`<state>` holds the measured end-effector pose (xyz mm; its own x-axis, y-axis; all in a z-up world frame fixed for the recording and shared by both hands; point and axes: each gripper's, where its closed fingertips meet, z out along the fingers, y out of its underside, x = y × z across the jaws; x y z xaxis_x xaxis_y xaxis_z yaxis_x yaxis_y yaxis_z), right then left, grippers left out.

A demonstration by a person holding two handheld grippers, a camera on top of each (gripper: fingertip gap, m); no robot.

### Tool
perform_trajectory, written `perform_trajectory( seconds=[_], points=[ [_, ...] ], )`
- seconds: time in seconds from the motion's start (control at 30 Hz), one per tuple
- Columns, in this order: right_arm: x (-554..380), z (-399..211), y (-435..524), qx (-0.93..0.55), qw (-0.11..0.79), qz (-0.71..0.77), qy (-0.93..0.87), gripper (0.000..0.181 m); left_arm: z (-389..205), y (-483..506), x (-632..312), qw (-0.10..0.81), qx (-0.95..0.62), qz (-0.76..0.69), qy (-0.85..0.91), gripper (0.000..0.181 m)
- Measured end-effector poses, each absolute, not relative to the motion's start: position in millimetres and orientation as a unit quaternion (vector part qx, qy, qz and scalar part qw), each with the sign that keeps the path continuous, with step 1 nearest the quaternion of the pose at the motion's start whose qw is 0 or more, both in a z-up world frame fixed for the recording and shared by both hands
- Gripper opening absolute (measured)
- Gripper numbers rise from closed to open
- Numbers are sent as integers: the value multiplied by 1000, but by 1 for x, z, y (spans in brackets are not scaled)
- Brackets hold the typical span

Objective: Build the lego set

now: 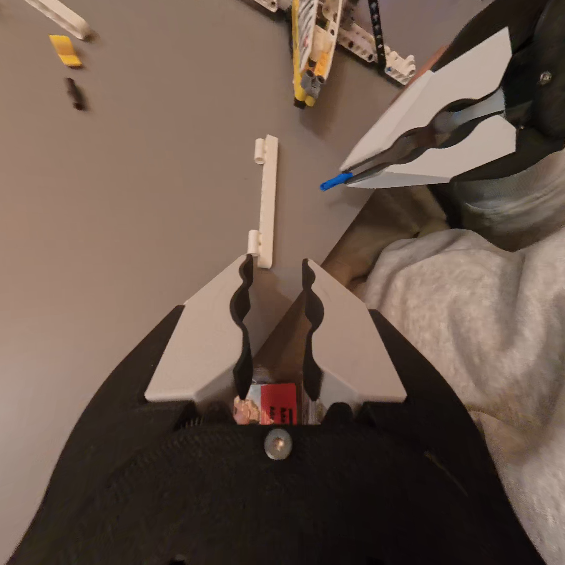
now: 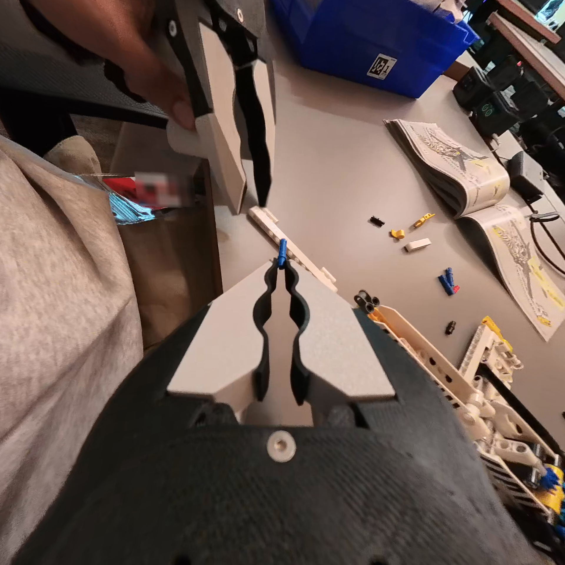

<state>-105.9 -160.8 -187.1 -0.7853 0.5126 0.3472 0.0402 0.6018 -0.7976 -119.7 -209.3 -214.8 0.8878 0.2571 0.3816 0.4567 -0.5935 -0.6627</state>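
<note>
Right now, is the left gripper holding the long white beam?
No. The left gripper is open and empty above the end of the long white beam, which lies flat on the grey table.

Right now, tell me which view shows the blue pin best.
The left wrist view: the blue pin juts sideways from the right gripper, clear against the table. The right wrist view shows it end-on, overlapping the long white beam.

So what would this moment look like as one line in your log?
right gripper: shut on blue pin | left gripper: open, at white beam | pin not yet inserted
</note>
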Motion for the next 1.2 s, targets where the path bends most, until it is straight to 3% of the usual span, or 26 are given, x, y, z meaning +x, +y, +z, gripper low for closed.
perform_trajectory(
  seconds=[0.13,0.37,0.73,1.07,1.2],
  points=[
    [-108,-184,-165,-151,291,410,-851,3,-221,-204,-125,392,-897,-72,-190,29],
    [-109,-185,-167,-156,286,413,-850,3,-224,-209,-136,375,-910,-15,-176,6],
    [-98,-191,-170,-201,266,446,-830,3,-224,-217,-153,374,-910,33,-176,6],
    [-95,-183,-156,-243,260,481,-802,3,-216,-210,-155,430,-866,-88,-240,40],
    [-101,-175,-156,-229,274,468,-809,3,-214,-202,-155,445,-844,-146,-260,32]
  ],
)
